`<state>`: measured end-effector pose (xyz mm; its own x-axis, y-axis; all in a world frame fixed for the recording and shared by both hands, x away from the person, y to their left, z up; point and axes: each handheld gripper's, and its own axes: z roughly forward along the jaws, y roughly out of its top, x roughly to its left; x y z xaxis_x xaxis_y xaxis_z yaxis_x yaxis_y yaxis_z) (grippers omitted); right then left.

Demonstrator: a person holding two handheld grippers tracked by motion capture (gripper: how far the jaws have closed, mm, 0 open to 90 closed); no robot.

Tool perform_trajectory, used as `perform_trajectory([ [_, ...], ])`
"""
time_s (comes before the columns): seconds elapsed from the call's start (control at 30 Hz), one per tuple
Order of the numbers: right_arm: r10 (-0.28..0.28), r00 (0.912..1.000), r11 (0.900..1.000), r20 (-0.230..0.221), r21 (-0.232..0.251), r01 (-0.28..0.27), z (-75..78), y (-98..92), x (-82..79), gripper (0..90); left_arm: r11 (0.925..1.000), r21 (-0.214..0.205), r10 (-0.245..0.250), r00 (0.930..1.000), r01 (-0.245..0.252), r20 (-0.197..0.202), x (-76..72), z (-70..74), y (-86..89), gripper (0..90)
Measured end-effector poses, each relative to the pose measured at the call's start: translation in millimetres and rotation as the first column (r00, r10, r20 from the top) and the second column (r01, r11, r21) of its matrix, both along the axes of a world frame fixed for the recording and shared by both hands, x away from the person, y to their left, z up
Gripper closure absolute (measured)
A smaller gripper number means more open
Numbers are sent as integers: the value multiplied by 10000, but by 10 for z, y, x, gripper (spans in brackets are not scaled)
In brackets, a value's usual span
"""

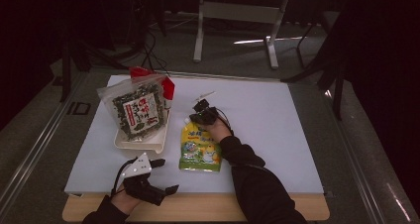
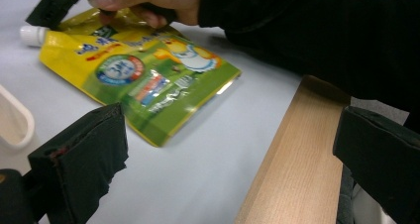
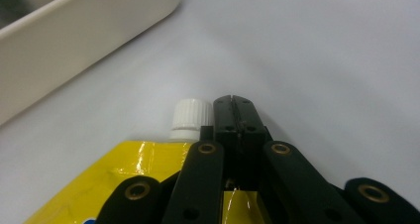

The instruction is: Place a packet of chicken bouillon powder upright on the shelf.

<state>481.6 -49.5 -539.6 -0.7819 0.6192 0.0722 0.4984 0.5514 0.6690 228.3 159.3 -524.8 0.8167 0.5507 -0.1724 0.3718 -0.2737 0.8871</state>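
Note:
A yellow-green spouted pouch (image 1: 199, 149) lies flat on the white mat, its white cap (image 3: 190, 117) pointing away from me. My right gripper (image 1: 194, 119) rests over the pouch's top edge, and its shut tips (image 3: 233, 105) lie just beside the cap; I cannot tell whether any film is pinched. My left gripper (image 1: 166, 175) hovers near the table's front edge, left of the pouch, with its jaws wide apart and nothing between them. The left gripper view looks across at the pouch (image 2: 143, 75) with the right hand (image 2: 148, 1) on its far end.
A cream tray (image 1: 138, 143) stands left of the pouch and holds a clear bag of dark seaweed (image 1: 138, 110); a red packet (image 1: 168, 87) peeks out behind it. The tray's wall (image 3: 74, 40) is close to the cap. A wooden table edge (image 2: 292, 159) runs along the front.

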Motion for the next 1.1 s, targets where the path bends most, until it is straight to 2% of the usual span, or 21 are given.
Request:
perform_trajectory([
  [0.23,209,9997,9995,95,-224,-207,10,-13,-169,900,10000,30,-36,10000,36,-21,4,-10,-14,16],
  [0.3,392,9992,9990,63,-203,-391,9,-40,-259,900,10000,41,-33,10000,33,-43,4,-13,-19,16],
  [0.53,736,9973,9973,4,-70,-736,2,-86,-413,900,9999,95,-84,9999,85,-54,7,-18,-41,16],
  [0.73,886,9961,9961,-43,-47,-887,3,-94,-475,900,9998,110,-144,9999,145,-76,9,-24,-53,16],
  [0.87,800,9968,9967,-3,-96,-800,18,-91,-466,896,9999,107,-133,9999,134,-83,15,-28,-52,16],
  [0.97,703,9974,9975,129,-14,-703,83,-120,-456,847,9998,119,-154,9999,155,-71,18,-28,-52,16],
  [1.1,691,9975,9976,133,-37,-690,179,-186,-475,730,9998,141,-162,9998,163,-77,23,-32,-62,16],
])
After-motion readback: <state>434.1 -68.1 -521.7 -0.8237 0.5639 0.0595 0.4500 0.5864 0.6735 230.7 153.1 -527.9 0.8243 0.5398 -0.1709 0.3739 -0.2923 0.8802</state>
